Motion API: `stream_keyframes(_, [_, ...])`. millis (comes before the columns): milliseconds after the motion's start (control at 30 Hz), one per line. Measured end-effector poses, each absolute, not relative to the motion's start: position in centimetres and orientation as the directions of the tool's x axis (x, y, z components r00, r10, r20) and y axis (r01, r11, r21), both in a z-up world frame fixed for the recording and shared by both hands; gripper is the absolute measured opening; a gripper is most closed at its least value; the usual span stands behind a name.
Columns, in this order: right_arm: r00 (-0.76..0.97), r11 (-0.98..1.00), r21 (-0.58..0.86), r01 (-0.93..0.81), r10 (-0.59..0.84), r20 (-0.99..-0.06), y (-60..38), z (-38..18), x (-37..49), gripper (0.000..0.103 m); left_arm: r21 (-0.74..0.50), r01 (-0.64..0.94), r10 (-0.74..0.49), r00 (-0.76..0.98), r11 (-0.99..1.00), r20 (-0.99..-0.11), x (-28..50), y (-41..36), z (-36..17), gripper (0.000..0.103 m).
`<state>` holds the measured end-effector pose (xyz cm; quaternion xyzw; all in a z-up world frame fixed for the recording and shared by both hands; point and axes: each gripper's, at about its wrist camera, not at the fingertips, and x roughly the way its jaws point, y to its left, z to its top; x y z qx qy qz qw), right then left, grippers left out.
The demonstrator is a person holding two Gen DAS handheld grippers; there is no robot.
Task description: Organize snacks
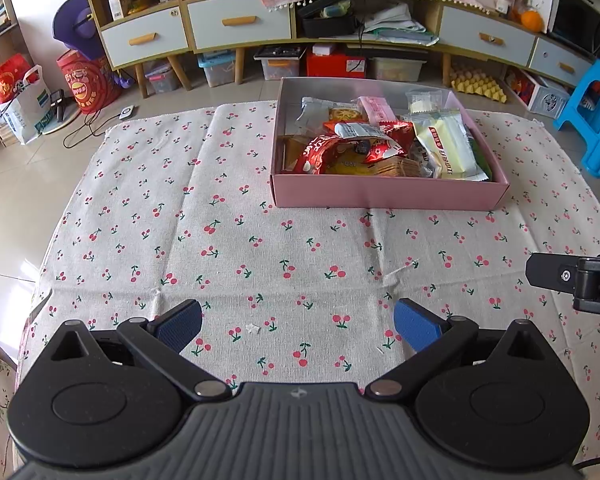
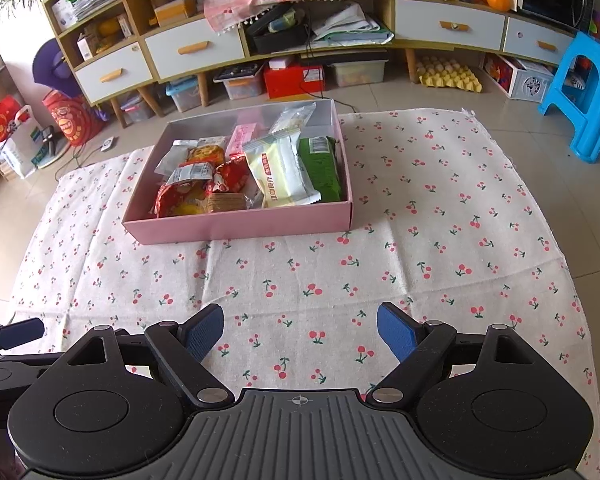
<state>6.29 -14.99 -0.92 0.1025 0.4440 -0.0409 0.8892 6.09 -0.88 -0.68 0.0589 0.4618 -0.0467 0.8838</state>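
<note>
Left wrist view: snacks (image 1: 380,144) are piled in the box (image 1: 388,196) on the cloth (image 1: 220,240). Both tongs (image 1: 298,326) (image 2: 300,334) are held apart, empty. Packets are judged light, crinkly, slippery; crimped edges are preferred.

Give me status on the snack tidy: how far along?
Done: snack packets all sit in the pink box; none lie loose on the cherry cloth. In hand: nothing; left hand-held gripper and right hand-held gripper hang open over cloth. Left: nothing visible.
</note>
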Motion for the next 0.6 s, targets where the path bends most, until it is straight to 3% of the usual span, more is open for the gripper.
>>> stream_keyframes(600, [0.598,0.975,0.146,0.165,0.019,-0.801,-15.05,-1.04,6.34,0.086,0.062,0.141,-0.029,0.566,0.988,-0.824,6.11,-0.92,-0.76,0.102])
